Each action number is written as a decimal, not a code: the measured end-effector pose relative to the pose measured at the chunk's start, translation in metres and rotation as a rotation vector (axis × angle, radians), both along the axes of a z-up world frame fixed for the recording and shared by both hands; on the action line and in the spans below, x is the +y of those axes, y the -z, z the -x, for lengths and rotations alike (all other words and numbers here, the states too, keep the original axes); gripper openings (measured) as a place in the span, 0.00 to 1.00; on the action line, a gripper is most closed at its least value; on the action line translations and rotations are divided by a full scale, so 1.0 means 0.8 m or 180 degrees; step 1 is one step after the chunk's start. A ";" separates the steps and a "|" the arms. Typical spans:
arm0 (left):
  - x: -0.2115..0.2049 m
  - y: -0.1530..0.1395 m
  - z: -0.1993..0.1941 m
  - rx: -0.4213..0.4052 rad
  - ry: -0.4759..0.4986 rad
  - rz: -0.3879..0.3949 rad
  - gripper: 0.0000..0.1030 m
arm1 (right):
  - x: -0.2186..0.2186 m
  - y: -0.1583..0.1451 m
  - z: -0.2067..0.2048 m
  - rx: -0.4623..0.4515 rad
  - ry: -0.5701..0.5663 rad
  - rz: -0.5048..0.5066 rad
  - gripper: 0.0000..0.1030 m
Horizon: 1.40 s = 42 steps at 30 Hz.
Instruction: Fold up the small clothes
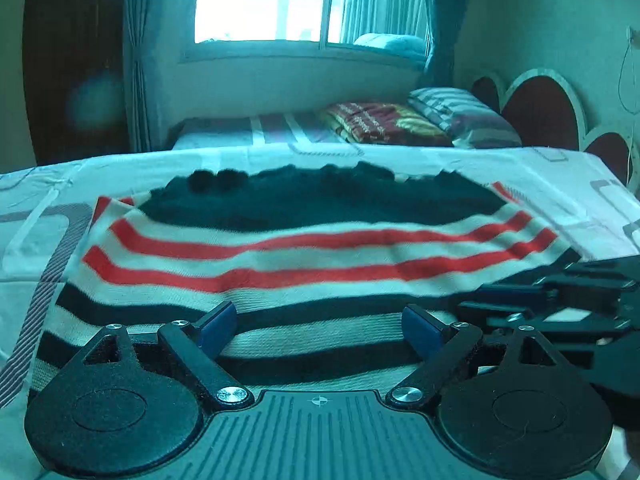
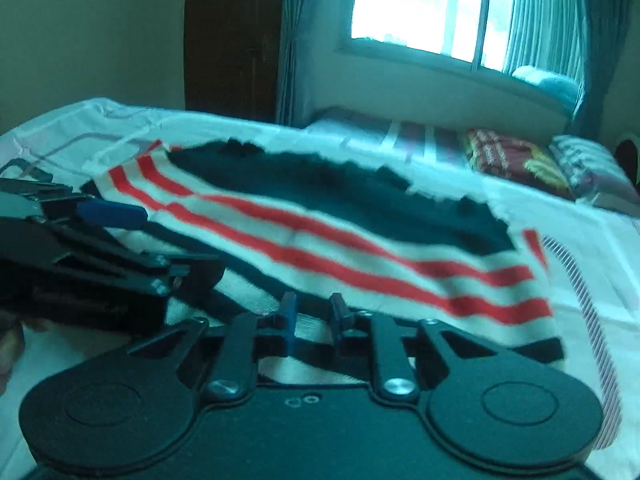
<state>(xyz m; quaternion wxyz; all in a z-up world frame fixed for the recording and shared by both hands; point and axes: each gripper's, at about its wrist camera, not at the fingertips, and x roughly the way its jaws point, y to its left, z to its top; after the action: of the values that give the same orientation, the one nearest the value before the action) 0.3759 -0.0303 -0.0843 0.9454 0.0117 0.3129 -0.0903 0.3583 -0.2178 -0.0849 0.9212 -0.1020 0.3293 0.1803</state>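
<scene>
A knitted garment (image 1: 312,248) with red, white and dark stripes and a dark fuzzy top lies flat mid-frame on the white patterned sheet (image 1: 460,160). The left claw (image 1: 320,326) gapes wide over its hem; the right claw (image 2: 314,316) is narrowed, seemingly pinching nothing.

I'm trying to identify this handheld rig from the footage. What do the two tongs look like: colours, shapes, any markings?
Both look alike. The left tongs have black linkage arms with silver screws, blue pads on the fingertips, two round black discs at the base and a ribbed dark plate with a small crosshair mark. The right tongs show the same black arms, discs and blue pads, with small rings on a smooth plate. No cables or sleeves show.
</scene>
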 end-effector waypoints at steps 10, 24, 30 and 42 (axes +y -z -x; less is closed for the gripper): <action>0.100 0.016 0.035 -0.0101 -0.0153 -0.0506 0.89 | -0.141 0.005 0.054 0.0109 0.0713 0.0104 0.22; 0.020 -0.002 -0.039 -0.0195 0.0106 -0.0479 0.89 | -0.054 -0.006 -0.028 -0.0014 -0.0040 -0.0057 0.27; 0.106 0.017 -0.045 -0.0052 -0.0234 -0.0313 0.92 | -0.136 0.006 -0.022 -0.0027 0.0614 -0.0159 0.40; 0.045 -0.013 -0.087 -0.0235 -0.0065 -0.0736 0.93 | -0.119 -0.020 -0.089 -0.0054 0.0612 -0.0211 0.39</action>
<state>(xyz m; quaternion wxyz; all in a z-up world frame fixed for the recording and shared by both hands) 0.4456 0.0055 -0.0735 0.9495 0.1208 0.2863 -0.0435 0.4295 -0.3127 -0.0690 0.9399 -0.0410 0.3237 0.1011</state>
